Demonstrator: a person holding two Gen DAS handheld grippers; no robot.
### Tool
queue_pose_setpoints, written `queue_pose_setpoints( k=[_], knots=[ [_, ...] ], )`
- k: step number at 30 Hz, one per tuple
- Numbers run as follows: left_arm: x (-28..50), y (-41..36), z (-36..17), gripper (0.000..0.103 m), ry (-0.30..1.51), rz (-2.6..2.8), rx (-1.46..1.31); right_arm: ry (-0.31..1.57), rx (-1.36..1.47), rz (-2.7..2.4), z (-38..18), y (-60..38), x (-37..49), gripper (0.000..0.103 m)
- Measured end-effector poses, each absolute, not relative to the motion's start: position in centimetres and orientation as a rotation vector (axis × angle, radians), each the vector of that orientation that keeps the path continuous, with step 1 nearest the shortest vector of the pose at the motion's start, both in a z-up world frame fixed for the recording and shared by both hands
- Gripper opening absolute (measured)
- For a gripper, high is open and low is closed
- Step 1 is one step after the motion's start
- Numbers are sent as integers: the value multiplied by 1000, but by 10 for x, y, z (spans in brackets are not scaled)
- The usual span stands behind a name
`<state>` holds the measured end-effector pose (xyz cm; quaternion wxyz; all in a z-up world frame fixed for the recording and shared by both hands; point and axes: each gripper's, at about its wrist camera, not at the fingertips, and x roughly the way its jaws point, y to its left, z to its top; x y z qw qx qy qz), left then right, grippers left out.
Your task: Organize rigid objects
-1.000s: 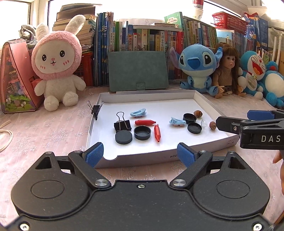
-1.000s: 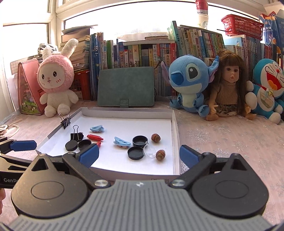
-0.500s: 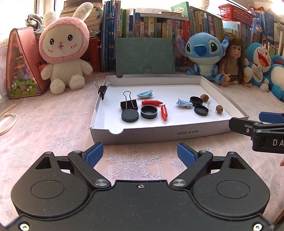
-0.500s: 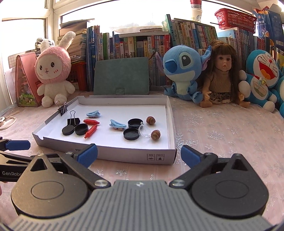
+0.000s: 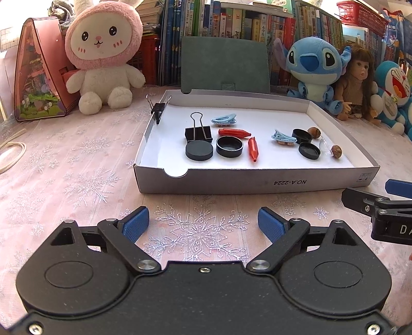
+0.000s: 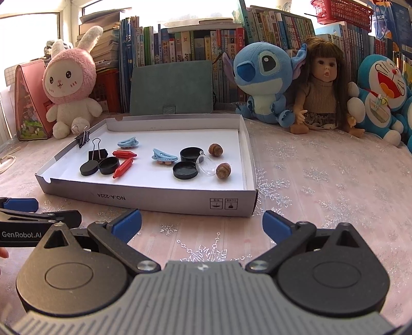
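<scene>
The left gripper (image 5: pixel 203 223) hung low over the snowflake tablecloth (image 5: pixel 77 185), its blue pads (image 5: pixel 135 223) spread wide with nothing between them. The right gripper (image 6: pixel 202 225) sat just beside it, likewise wide apart and empty, both short of the near wall of the white tray (image 5: pixel 257 181).

Inside the tray, toward its left end, lay a flat black cap (image 5: pixel 199 151) touching an upturned black cap (image 5: pixel 229 146), with a large black binder clip (image 5: pixel 198 132) just behind them. A red crayon-like piece (image 5: pixel 252 149) lay beside the upturned cap, pointing toward the near wall, and a second red piece (image 5: pixel 233 132) lay crosswise behind it. A pale blue hair clip (image 5: pixel 223 119) sat farther back. Toward the right end lay another blue hair clip (image 5: pixel 283 136), two more black caps (image 5: pixel 309 150), a clear plastic disc (image 6: pixel 207 166) leaning on them, and two brown nuts (image 6: pixel 223 170). A small binder clip (image 5: pixel 157 108) was clamped on the tray's left wall.

Behind the tray stood a green folder (image 5: pixel 225 63), with a pink rabbit plush (image 5: pixel 103 51) to its left and a blue plush (image 5: pixel 314 67), a doll (image 5: pixel 358 80) and rows of books (image 5: pixel 231 23) at the back
</scene>
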<state>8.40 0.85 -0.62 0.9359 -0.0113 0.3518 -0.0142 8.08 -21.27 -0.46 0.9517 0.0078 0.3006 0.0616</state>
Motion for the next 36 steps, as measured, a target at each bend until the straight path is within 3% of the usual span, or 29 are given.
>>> queue_pose_setpoints(
  k=[22,36],
  knots=[
    [99,2,-15,102,703,-6,-1,683,2,109,-22,-205,98,103],
    [99,1,-16,103,704,-5,1,688,-10,107,-23,-203,98,103]
  ],
)
